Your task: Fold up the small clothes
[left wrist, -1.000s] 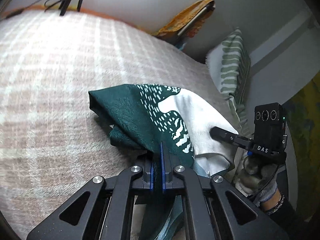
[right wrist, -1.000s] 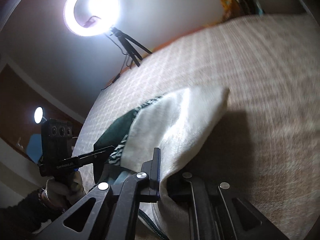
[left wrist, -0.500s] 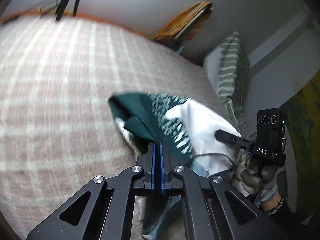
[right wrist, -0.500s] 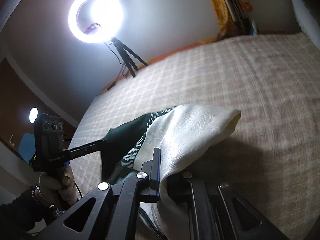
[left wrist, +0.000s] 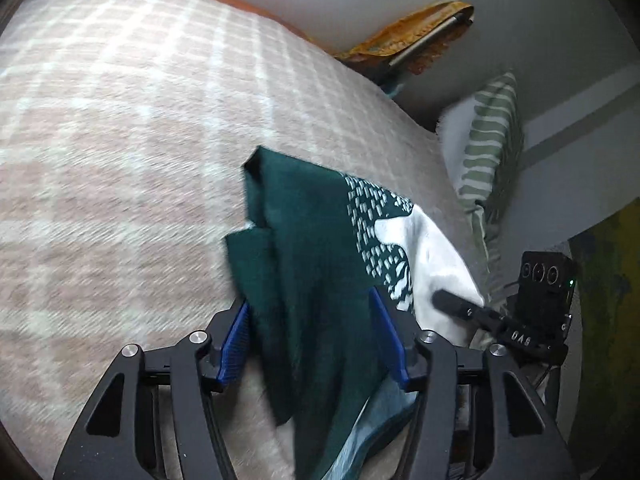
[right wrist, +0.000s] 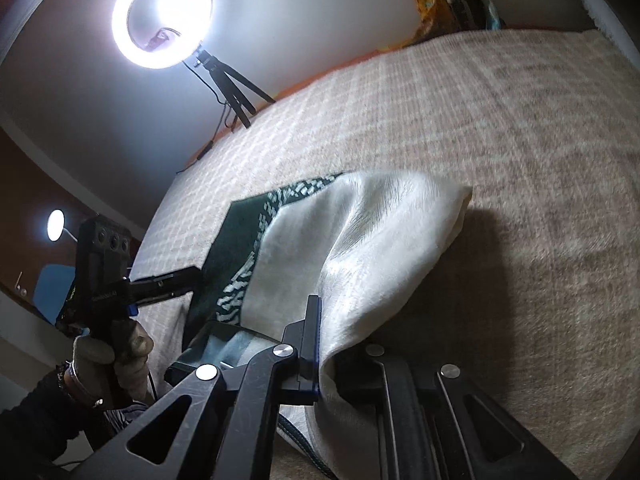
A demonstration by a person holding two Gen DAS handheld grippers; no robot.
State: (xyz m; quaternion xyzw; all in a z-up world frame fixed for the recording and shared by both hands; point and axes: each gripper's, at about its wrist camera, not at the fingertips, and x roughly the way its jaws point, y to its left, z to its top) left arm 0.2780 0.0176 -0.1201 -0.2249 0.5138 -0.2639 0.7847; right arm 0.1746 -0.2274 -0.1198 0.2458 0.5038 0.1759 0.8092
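A small garment, dark green with a white speckled part, lies bunched on the checked bed cover. My left gripper is open, its blue pads on either side of the green cloth, which drapes between them. In the right wrist view the white part rises in a fold, and my right gripper is shut on the white cloth near its edge. The right gripper also shows in the left wrist view, the left one in the right wrist view.
A striped green and white pillow leans at the bed's right edge. A ring light on a tripod stands beyond the bed's far side. An orange patterned cloth hangs by the wall.
My left gripper has opened and let go of the green cloth. The garment has shifted to the right and farther across the bed. My right gripper stays shut on the white part.
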